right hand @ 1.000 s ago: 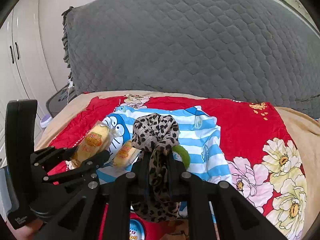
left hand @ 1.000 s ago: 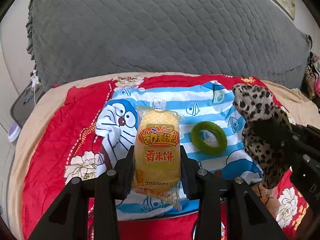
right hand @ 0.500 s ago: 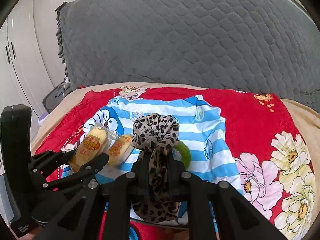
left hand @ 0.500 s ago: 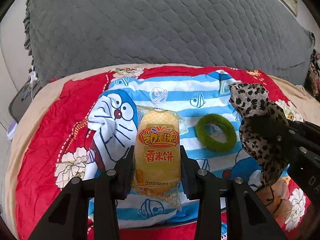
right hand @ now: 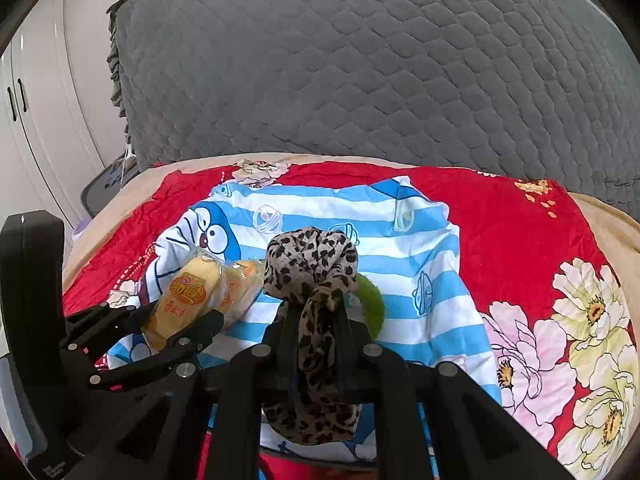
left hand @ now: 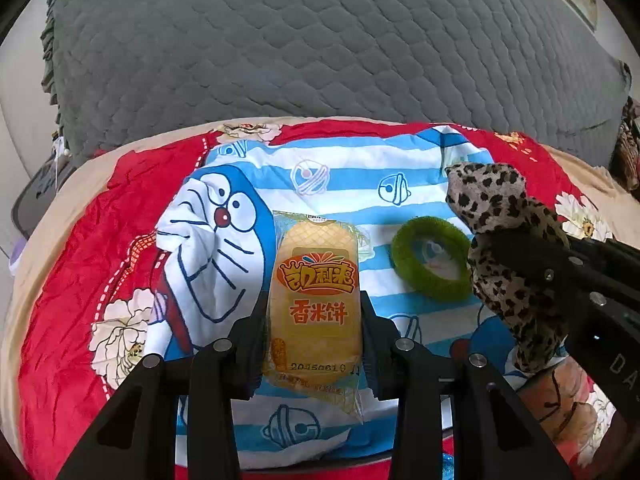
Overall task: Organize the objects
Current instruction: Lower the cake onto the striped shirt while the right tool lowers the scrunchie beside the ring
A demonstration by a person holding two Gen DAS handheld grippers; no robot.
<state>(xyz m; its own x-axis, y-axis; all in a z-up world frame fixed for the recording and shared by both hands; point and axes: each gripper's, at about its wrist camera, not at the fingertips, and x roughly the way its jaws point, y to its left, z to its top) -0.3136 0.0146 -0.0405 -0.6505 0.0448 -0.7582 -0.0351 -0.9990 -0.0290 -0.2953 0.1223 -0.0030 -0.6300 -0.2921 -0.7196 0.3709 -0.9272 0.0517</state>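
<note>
Between the 2 black fingers of the left gripper [left hand: 314, 328] stands a yellow snack packet [left hand: 316, 304], clamped by its long sides, its printed face up and its far end reaching past the fingertips over the blue-striped cartoon cloth [left hand: 348, 184]. To its right, a green hair ring [left hand: 430, 258] lies flat on that cloth, apart from both grippers. Further right, the right gripper [right hand: 316, 320] has its fingers pinched together on a leopard-print scrunchie [right hand: 312, 264], which bunches up beyond the tips and hangs down behind them. The cloth is spread over a red floral bedsheet [right hand: 520, 232], with a grey quilted headboard [right hand: 360, 72] at the far side.
</note>
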